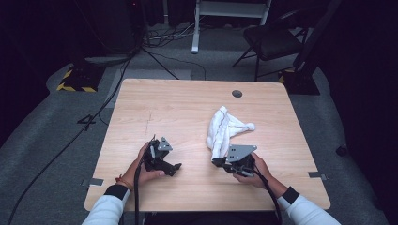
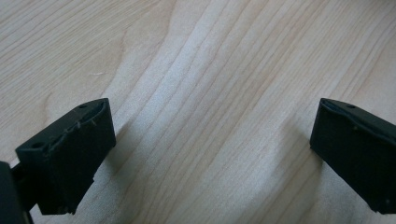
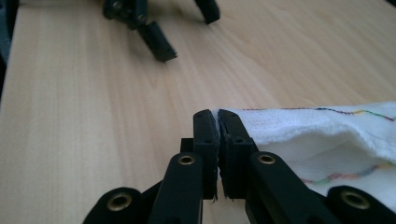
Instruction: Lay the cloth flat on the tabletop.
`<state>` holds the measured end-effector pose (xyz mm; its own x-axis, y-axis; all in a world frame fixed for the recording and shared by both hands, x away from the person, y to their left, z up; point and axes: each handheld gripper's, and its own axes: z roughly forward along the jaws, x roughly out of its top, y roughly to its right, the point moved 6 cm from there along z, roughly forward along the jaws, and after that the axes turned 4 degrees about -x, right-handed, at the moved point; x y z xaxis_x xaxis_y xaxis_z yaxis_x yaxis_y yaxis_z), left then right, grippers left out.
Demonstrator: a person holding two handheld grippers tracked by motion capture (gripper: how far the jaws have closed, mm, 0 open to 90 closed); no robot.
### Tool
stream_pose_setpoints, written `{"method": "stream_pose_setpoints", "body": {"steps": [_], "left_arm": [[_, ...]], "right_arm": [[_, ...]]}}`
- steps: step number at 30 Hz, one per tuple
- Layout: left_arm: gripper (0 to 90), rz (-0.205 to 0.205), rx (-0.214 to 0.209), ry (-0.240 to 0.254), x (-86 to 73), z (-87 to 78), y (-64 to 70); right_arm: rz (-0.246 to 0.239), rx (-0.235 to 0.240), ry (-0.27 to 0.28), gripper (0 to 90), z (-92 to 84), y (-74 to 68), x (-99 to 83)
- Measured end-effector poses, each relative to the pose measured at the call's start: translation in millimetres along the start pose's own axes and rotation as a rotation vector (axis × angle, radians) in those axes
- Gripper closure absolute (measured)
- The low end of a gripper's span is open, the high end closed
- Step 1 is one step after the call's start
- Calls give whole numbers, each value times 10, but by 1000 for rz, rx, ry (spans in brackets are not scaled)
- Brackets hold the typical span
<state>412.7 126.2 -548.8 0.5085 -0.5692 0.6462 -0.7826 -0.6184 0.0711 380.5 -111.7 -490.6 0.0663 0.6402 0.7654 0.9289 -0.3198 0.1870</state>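
A crumpled white towel (image 1: 225,127) lies right of centre on the wooden table (image 1: 178,108). Its near corner sits pinched between the jaws of my right gripper (image 1: 217,162), which is shut on it. In the right gripper view the jaws (image 3: 217,122) meet on the towel's (image 3: 322,135) hemmed edge, which carries a line of coloured stitching. My left gripper (image 1: 175,168) rests low on the table at front left, open, with bare wood between its fingers (image 2: 212,154). The left gripper (image 3: 186,32) also appears far off in the right gripper view, apart from the towel.
A round cable hole (image 1: 237,93) sits near the table's far edge. Tape strips (image 1: 95,182) mark the front sides. Beyond the table stand a black chair (image 1: 272,40) and a white stand (image 1: 195,28), with cables on the floor.
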Motion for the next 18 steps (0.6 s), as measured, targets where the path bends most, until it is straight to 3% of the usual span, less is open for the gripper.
{"method": "stream_pose_setpoints", "body": {"steps": [6, 13, 15, 18], "left_arm": [[2, -9, 11, -4, -10, -11, -5], [3, -20, 21, -11, -12, -16, 10], [3, -21, 24, -6, -14, -16, 17], [3, -21, 22, -2, -19, -15, 33]], "right_arm": [[-28, 69, -67, 870, 12, -244, -158], [10, 93, -93, 861, -65, -410, -306], [18, 102, -104, 810, -79, -453, -362], [15, 89, -112, 665, -128, -479, -414]]}}
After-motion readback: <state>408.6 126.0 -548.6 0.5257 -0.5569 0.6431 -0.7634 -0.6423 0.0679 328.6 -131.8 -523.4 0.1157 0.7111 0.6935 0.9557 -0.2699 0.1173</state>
